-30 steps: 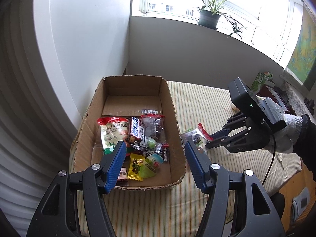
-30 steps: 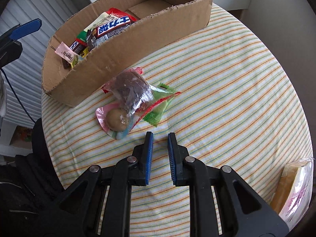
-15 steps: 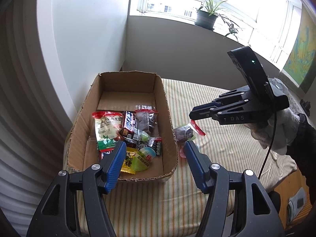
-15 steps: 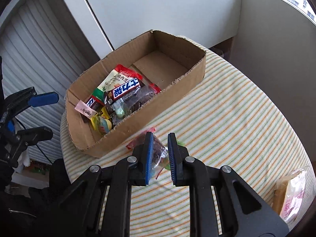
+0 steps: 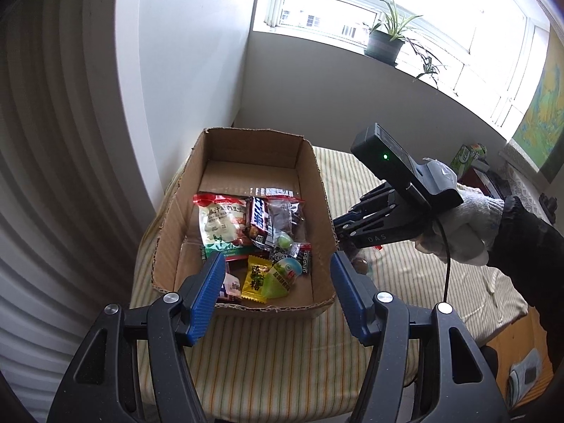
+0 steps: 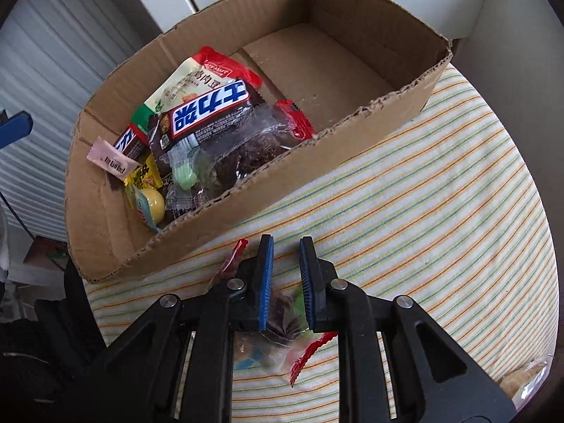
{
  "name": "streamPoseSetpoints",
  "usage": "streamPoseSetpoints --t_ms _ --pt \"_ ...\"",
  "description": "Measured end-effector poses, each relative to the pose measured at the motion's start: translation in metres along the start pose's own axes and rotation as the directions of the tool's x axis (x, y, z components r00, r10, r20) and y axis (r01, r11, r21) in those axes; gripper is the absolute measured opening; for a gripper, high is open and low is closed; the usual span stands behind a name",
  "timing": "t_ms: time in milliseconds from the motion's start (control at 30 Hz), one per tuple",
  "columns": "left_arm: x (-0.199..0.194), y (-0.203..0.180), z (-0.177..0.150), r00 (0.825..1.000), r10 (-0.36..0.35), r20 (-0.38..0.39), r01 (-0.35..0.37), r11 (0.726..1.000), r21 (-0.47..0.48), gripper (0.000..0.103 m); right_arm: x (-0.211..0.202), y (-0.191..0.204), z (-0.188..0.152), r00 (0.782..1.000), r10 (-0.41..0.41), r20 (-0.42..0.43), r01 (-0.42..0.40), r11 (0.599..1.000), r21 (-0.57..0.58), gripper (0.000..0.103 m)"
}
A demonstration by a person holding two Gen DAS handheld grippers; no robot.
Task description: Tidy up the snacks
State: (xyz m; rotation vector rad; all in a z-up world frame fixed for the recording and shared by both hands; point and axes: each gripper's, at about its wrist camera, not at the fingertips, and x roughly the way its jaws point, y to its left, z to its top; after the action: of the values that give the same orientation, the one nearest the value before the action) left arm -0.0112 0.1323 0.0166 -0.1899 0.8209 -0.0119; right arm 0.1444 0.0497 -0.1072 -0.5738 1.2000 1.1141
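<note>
A cardboard box [image 5: 319, 190] [image 6: 352, 137] on a striped cloth holds several snack packets, among them a Snickers bar [image 6: 208, 109] and a red-and-white pouch [image 5: 220, 218]. A small pile of loose snacks [image 6: 282, 317] [image 5: 361, 264] lies on the cloth beside the box's right wall. My right gripper [image 6: 285, 271] [image 5: 340, 229] hovers just above that pile, jaws a narrow gap apart, nothing between them. My left gripper [image 5: 278, 289] is open wide and empty above the box's near end.
A white wall and shutter stand left of the box. A wrapped packet [image 6: 528, 380] lies at the cloth's right edge. A potted plant [image 5: 384, 42] sits on the windowsill. A green carton [image 5: 467, 157] stands far right.
My right gripper rose above the pile, then came back down closer to the box, over the loose snacks. My left gripper pulled back slightly and stayed open.
</note>
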Motion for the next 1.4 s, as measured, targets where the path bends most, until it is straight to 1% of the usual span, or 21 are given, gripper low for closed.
streamPoseSetpoints --t_ms 100,200,267,400,467,533,567,600,667,733,800,833,867,933,967,1033,1067,1100,1233,1400 --pt "0.001 -0.002 -0.001 1.0 -0.005 -0.003 0.005 1.0 0.0 0.061 -0.007 0.012 -0.015 1.0 0.004 -0.025 -0.006 0.998 -0.069 0.015" --pt "0.003 -0.007 -0.002 1.0 -0.021 -0.005 0.021 1.0 0.001 0.061 -0.012 0.016 -0.037 0.999 -0.013 -0.041 0.009 0.996 -0.094 0.015" --pt "0.005 -0.013 -0.004 0.999 -0.036 -0.01 0.036 0.999 0.003 0.061 -0.019 0.013 -0.05 0.999 -0.029 -0.033 0.026 0.996 -0.08 0.015" --pt "0.007 -0.031 -0.008 0.998 -0.066 -0.02 0.067 0.997 0.024 0.061 -0.031 -0.001 -0.078 0.995 -0.101 -0.025 0.1 0.994 -0.033 0.015" --pt "0.01 -0.039 -0.01 0.996 -0.083 -0.027 0.084 0.996 0.035 0.061 -0.038 -0.012 -0.093 0.994 -0.112 -0.011 0.112 0.994 0.017 0.015" --pt "0.013 -0.048 -0.013 0.995 -0.099 -0.034 0.1 0.994 0.043 0.061 -0.044 -0.021 -0.104 0.988 -0.155 0.004 0.154 0.986 0.067 0.015" --pt "0.014 -0.054 -0.016 0.994 -0.107 -0.038 0.109 0.993 0.047 0.061 -0.048 -0.023 -0.109 0.984 -0.175 0.014 0.173 0.981 0.093 0.015" --pt "0.015 -0.058 -0.018 0.993 -0.113 -0.042 0.116 0.992 0.055 0.061 -0.054 -0.025 -0.114 0.983 -0.18 0.034 0.175 0.978 0.114 0.015" --pt "0.019 -0.066 -0.026 0.991 -0.119 -0.053 0.123 0.99 0.069 0.061 -0.068 -0.023 -0.122 0.979 -0.18 0.094 0.164 0.974 0.156 0.015" --pt "0.024 -0.076 -0.035 0.988 -0.134 -0.075 0.14 0.987 0.079 0.061 -0.086 -0.013 -0.128 0.969 -0.182 0.165 0.154 0.974 0.166 0.015" --pt "0.028 -0.086 -0.045 0.984 -0.156 -0.092 0.163 0.984 0.078 0.061 -0.104 0.0 -0.135 0.958 -0.171 0.229 0.139 0.979 0.152 0.018" --pt "0.03 -0.09 -0.05 0.982 -0.164 -0.098 0.172 0.982 0.081 0.061 -0.107 0.01 -0.133 0.957 -0.155 0.244 0.125 0.983 0.134 0.026" --pt "0.032 -0.095 -0.055 0.98 -0.167 -0.104 0.176 0.981 0.084 0.061 -0.11 0.015 -0.133 0.957 -0.149 0.247 0.124 0.986 0.113 0.039" --pt "0.036 -0.101 -0.062 0.977 -0.174 -0.122 0.185 0.979 0.09 0.061 -0.105 0.028 -0.126 0.961 -0.152 0.232 0.141 0.988 0.064 0.051" --pt "0.038 -0.102 -0.065 0.976 -0.176 -0.132 0.189 0.978 0.092 0.061 -0.097 0.036 -0.119 0.963 -0.166 0.211 0.161 0.986 0.041 0.051" --pt "0.043 -0.107 -0.068 0.974 -0.171 -0.148 0.187 0.977 0.102 0.061 -0.087 0.04 -0.117 0.964 -0.197 0.176 0.2 0.98 0.003 0.051" --pt "0.045 -0.11 -0.069 0.974 -0.165 -0.154 0.183 0.976 0.116 0.061 -0.086 0.043 -0.117 0.966 -0.202 0.161 0.206 0.979 -0.007 0.051" --pt "0.047 -0.113 -0.07 0.974 -0.158 -0.163 0.18 0.975 0.13 0.061 -0.076 0.042 -0.115 0.968 -0.205 0.145 0.208 0.978 -0.007 0.051" --pt "0.056 -0.122 -0.067 0.972 -0.14 -0.188 0.175 0.967 0.184 0.061 -0.056 0.035 -0.112 0.977 -0.187 0.104 0.187 0.982 0.007 0.051" --pt "0.064 -0.123 -0.064 0.97 -0.142 -0.199 0.18 0.966 0.187 0.061 -0.054 0.022 -0.109 0.982 -0.16 0.097 0.154 0.986 0.058 0.05"
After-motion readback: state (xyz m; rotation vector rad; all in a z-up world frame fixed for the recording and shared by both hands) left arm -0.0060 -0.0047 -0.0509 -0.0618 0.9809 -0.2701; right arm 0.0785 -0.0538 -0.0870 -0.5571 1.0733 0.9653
